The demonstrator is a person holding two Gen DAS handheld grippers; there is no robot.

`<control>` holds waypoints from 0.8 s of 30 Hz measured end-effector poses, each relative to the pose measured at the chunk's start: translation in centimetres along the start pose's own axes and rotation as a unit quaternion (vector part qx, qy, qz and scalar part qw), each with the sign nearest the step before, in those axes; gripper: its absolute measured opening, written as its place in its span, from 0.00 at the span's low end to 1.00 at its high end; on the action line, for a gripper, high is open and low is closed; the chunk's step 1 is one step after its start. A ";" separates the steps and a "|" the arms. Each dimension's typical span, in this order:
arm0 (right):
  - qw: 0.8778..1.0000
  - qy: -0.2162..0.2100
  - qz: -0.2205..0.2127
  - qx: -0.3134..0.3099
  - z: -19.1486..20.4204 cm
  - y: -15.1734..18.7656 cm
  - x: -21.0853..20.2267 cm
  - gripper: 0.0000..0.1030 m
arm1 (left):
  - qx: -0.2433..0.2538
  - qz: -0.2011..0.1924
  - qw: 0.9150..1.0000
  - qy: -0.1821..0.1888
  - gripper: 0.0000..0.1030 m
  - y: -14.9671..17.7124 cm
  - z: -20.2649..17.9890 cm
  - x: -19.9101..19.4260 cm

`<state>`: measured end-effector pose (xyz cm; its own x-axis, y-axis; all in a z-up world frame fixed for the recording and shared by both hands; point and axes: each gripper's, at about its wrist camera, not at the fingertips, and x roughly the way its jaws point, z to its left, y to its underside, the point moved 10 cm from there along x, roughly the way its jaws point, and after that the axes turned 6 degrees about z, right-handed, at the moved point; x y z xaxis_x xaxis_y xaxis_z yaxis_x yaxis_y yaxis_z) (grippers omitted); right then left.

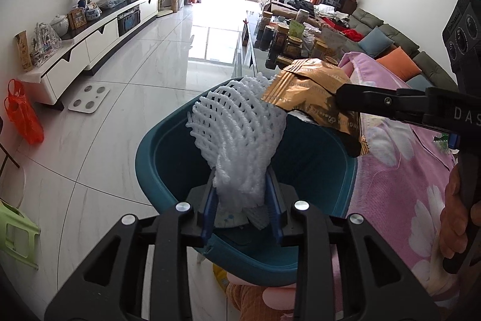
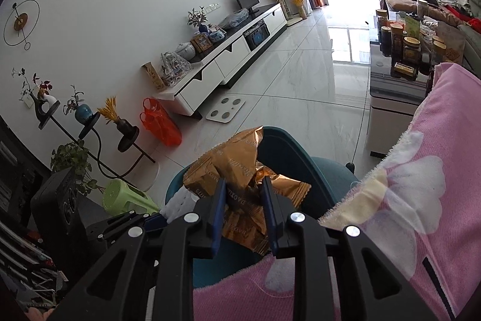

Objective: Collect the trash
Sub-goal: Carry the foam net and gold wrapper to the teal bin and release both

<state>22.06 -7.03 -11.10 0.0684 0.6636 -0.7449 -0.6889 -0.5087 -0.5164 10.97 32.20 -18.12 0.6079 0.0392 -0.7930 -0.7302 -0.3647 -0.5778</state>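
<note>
A teal bin (image 1: 144, 152) stands on the tiled floor beside a pink blanket. My left gripper (image 1: 242, 185) hangs over its opening, blue pads shut on the lower end of a white foam net (image 1: 237, 122) that sticks up above the rim. From the right, my right gripper (image 1: 342, 98) reaches in over the bin's far rim, shut on a crumpled gold snack wrapper (image 1: 312, 89). In the right wrist view the gold wrapper (image 2: 231, 158) sits pinched between the right gripper's (image 2: 244, 185) pads above the bin (image 2: 288, 152). A bit of the foam net (image 2: 180, 200) shows at the left.
A pink flowered blanket (image 1: 390, 170) borders the bin on the right. An orange plastic bag (image 1: 22, 113), a green stool (image 1: 15, 227) and a white scale (image 1: 88, 98) lie on the floor to the left, by a long TV cabinet (image 1: 99, 35). Jars crowd a table (image 1: 288, 38) beyond.
</note>
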 end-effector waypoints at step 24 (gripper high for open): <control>1.000 0.006 -0.016 0.006 -1.6 1.7 -3.3 0.35 | 0.021 0.009 1.000 0.011 0.54 1.6 -1.4 1.8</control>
<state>21.83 -10.93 -10.21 0.0997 0.6731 -0.7328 -0.6946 -0.4802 -0.5356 11.32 30.36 -20.19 0.6015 0.0130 -0.7988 -0.7525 -0.3264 -0.5720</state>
